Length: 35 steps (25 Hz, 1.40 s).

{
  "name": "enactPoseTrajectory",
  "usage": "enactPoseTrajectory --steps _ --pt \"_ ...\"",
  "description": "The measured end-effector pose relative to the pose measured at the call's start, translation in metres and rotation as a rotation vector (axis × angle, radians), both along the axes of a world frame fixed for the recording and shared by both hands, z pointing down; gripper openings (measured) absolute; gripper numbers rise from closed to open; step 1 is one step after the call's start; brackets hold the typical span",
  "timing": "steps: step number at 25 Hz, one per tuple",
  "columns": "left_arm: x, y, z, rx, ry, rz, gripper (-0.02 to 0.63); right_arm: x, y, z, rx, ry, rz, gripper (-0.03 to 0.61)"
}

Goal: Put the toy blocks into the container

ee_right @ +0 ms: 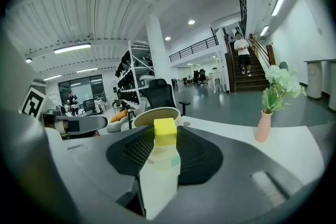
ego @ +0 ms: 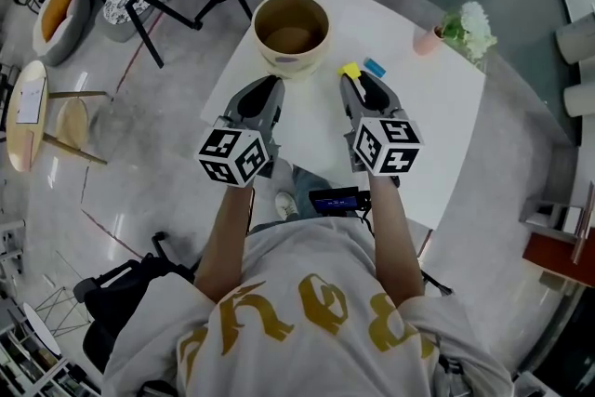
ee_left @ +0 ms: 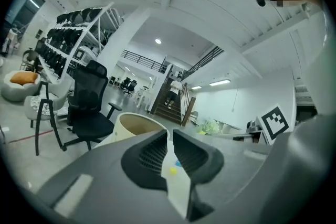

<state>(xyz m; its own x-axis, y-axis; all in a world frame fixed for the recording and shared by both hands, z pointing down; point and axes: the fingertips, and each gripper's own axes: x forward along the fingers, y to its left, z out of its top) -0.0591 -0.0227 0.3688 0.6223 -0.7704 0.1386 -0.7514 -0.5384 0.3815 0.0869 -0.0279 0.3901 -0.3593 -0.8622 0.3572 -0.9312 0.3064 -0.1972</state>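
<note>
One yellow block [ee_right: 165,131] sat pinched in the right gripper [ego: 353,81], seemingly bound for the container [ego: 291,33] at upper centre; the left gripper [ego: 272,82], narrowly parted, held nothing.

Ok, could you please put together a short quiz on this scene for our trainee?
1. What does the left gripper hold between its jaws?
2. True or false: the right gripper is shut on a yellow block.
3. Relative to the beige container, the blue block lies: A inside it; B outside it, on the white table; C beneath it.
Key: 1 nothing, its jaws stand slightly apart; 2 true; 3 B.
</note>
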Motion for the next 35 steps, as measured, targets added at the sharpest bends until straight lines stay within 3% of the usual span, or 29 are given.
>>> enactPoseTrajectory --steps 11,35 --pt "-0.025 -0.037 0.007 -0.023 -0.016 -0.056 0.044 -0.036 -0.046 -0.004 0.016 -0.003 -0.107 0.16" --pt "-0.044 -0.091 0.033 -0.076 -0.011 -0.08 0.044 -0.068 -0.123 0.008 0.036 0.09 -0.196 0.16"
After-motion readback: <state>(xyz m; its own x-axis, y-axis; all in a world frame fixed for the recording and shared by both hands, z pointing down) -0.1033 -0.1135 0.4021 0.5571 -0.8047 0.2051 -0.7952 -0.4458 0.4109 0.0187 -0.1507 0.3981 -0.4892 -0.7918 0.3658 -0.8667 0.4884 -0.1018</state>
